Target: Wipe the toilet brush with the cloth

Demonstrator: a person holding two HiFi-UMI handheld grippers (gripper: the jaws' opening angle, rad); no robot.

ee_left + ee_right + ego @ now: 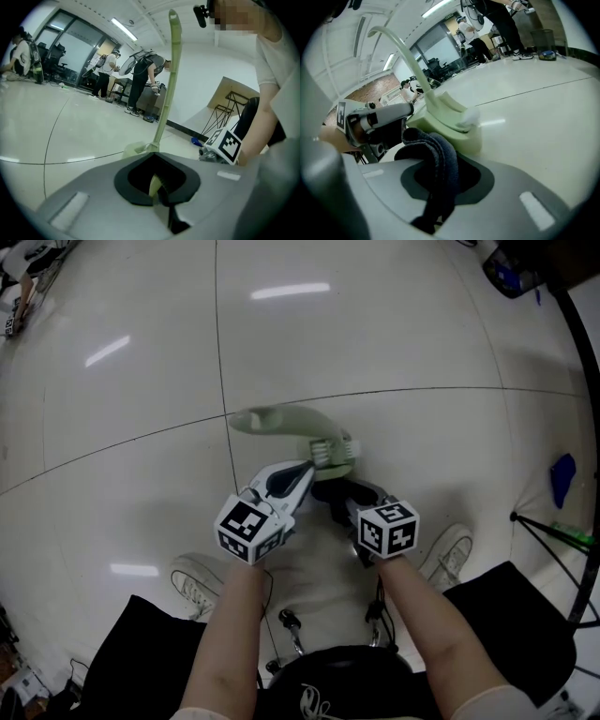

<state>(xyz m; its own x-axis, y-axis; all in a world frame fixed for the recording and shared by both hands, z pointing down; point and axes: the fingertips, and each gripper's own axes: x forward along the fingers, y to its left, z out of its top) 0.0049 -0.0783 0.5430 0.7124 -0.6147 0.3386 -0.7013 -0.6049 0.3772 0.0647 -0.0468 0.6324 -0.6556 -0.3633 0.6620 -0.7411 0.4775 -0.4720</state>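
Note:
A pale green toilet brush (281, 419) with a curved handle stands in its holder (334, 455) on the white tiled floor. My left gripper (307, 468) reaches it from the near left and is shut on the brush's lower part. In the left gripper view the handle (171, 70) rises straight up from the jaws. My right gripper (339, 493) is shut on a dark blue-grey cloth (438, 164), which bunches over the jaws right beside the holder (450, 124). From the right gripper view the left gripper (379, 117) shows at the left.
The person's two white shoes (197, 582) (450, 554) stand just behind the grippers. A blue object (562, 479) and a black stand (553, 531) are at the right. People (140, 79) and a folded table (234, 101) are far off.

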